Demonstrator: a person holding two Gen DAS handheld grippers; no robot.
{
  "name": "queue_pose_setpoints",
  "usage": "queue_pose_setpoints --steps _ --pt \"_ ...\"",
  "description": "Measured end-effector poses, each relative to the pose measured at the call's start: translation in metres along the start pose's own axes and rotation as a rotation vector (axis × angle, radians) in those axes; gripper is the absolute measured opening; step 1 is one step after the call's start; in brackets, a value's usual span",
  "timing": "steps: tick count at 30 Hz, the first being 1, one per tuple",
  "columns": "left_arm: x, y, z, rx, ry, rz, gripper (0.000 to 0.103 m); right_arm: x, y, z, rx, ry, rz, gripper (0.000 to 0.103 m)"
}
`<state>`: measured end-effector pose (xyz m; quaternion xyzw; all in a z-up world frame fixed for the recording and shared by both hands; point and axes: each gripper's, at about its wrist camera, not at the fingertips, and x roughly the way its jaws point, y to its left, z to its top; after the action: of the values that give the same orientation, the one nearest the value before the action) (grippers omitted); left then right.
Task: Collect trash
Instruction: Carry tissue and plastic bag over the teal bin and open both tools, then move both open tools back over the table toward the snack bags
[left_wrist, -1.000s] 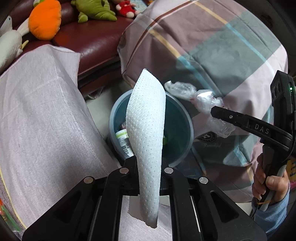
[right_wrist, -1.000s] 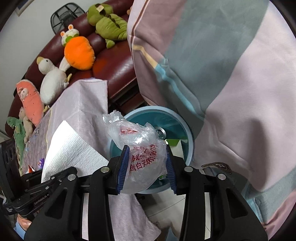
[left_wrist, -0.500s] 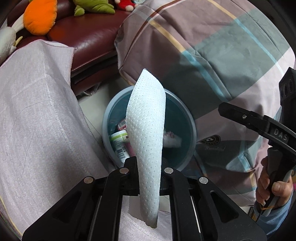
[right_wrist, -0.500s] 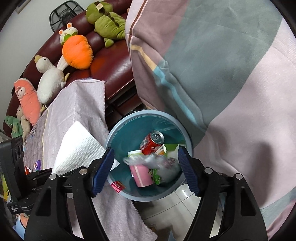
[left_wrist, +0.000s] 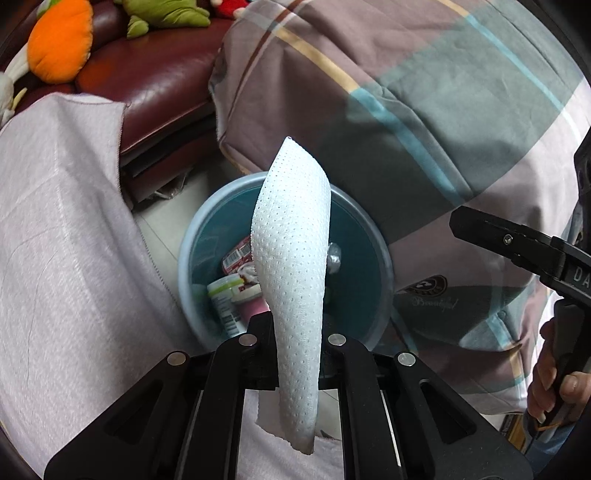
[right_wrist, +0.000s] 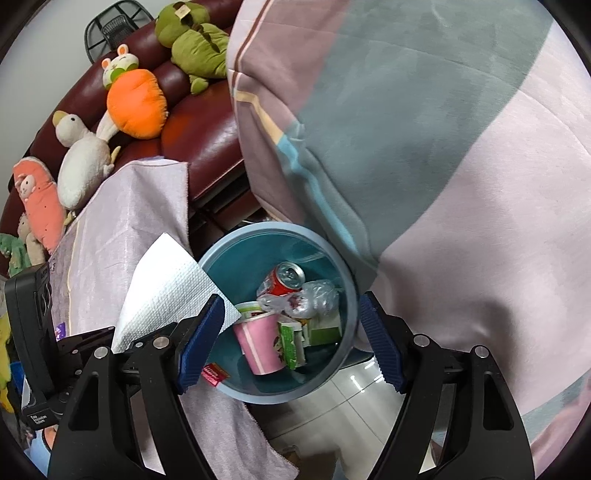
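Trash bin (right_wrist: 277, 246): round blue bin on the floor, at 6 o'clock in the right wrist view, between the cloth-covered worktop (right_wrist: 122, 229) and a plaid quilt (right_wrist: 424, 147).
Bin contents: a red can (right_wrist: 284, 280), a crumpled clear plastic bag (right_wrist: 314, 297), a pink cup (right_wrist: 260, 343) and cartons lie inside.
Paper towel (left_wrist: 295, 258): white sheet standing upright, over the bin's near rim.
Step in hand: judged as dropping trash into the bin, with the towel next.
Next move: carry the towel over the bin's mouth, then release.
Left hand-held gripper (left_wrist: 295, 343): clenched on the paper towel.
Right hand-held gripper (right_wrist: 291, 343): jaws opening, nothing between them, above the bin.
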<state>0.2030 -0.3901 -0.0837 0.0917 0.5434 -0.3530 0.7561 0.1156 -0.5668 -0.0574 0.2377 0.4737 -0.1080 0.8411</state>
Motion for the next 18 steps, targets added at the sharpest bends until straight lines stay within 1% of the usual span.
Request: queue_pose_setpoints --steps 3,5,6,7,9,13,18 --pt "0.006 -0.005 0.003 0.016 -0.001 0.008 0.01 0.0 -0.003 0.001 0.004 0.001 -0.009 0.072" --pt "0.008 -0.005 0.003 0.018 0.005 0.019 0.021 0.001 -0.003 0.001 0.004 0.003 -0.014 0.072" --pt "0.008 -0.005 0.003 0.021 0.002 0.025 0.04 0.001 -0.004 0.001 0.002 0.006 -0.019 0.072" --pt "0.006 -0.005 0.003 0.024 -0.011 0.039 0.061 0.002 -0.004 0.002 0.001 0.007 -0.022 0.072" --pt "0.0 -0.003 0.002 0.022 -0.046 0.059 0.075 0.002 -0.003 0.002 0.001 0.01 -0.026 0.074" --pt "-0.007 0.006 0.003 0.002 -0.059 0.06 0.081 0.004 0.0 0.004 -0.003 0.014 -0.035 0.074" --pt "-0.016 0.019 -0.005 -0.034 -0.055 0.056 0.083 0.006 0.004 0.003 -0.004 0.023 -0.037 0.077"
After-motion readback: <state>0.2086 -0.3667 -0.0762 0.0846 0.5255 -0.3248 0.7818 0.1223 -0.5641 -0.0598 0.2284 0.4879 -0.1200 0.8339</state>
